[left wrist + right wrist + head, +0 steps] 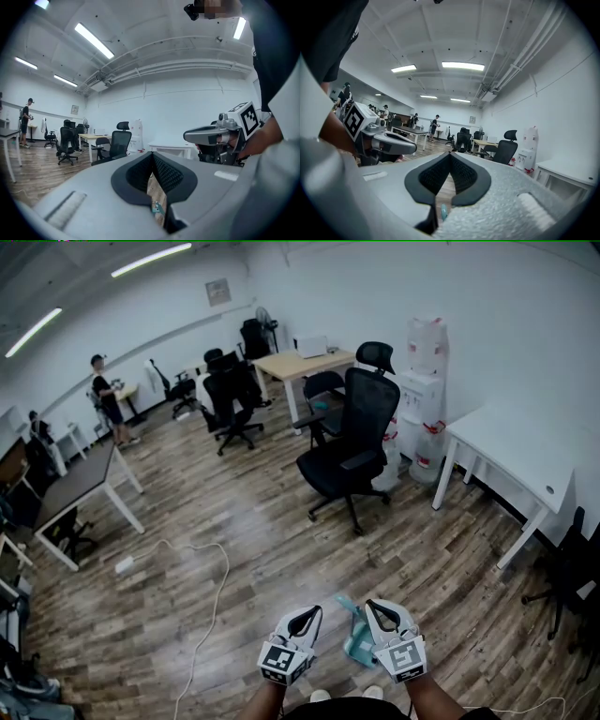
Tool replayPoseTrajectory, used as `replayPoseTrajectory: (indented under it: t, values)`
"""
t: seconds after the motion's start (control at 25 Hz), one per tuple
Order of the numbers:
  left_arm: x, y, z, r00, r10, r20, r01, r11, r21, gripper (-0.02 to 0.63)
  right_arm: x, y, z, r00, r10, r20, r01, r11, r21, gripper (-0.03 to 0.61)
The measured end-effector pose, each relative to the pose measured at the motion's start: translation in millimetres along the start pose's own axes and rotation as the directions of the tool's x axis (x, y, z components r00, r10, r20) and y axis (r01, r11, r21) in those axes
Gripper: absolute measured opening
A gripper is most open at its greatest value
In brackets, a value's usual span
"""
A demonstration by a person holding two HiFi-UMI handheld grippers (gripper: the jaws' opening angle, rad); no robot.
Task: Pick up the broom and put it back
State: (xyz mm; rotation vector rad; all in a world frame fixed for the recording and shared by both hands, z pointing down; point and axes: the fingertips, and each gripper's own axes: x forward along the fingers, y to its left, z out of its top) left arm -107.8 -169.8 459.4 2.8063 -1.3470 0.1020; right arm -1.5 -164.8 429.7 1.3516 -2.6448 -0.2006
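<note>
Left gripper (307, 617) and right gripper (380, 610) hover closed on nothing over the teal broom (356, 636) on the floor (234, 521), fitting a coming grab or a finished return.

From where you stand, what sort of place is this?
Most likely a shared office: a black swivel chair, a white desk by the wall and a water dispenser all point that way.

Ceiling tube lights (150, 259) illuminate the room evenly and brightly. Pale glare lies on the wood floor (272, 517). Shadows are soft. All views bend strongly at the edges, with dark corners. The left tongs (152, 154) and right tongs (450, 154) appear blurred.
</note>
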Motion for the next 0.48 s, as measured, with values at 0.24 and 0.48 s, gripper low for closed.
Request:
replayPoseTrajectory:
  t: [0.24,0.48]
  values:
    - [0.3,-2.5,3.0,1.000,-0.014,0.013,0.014,1.000,-0.005,0.018,1.7,1.7,-0.4,1.000,-0.009,-0.011,0.009,1.000,-0.010,0.002]
    - [0.8,1.9,3.5,1.000,-0.011,0.010,0.011,1.000,-0.007,0.018,7.3,0.7,-0.2,1.000,-0.024,-0.011,0.024,1.000,-0.001,0.002]
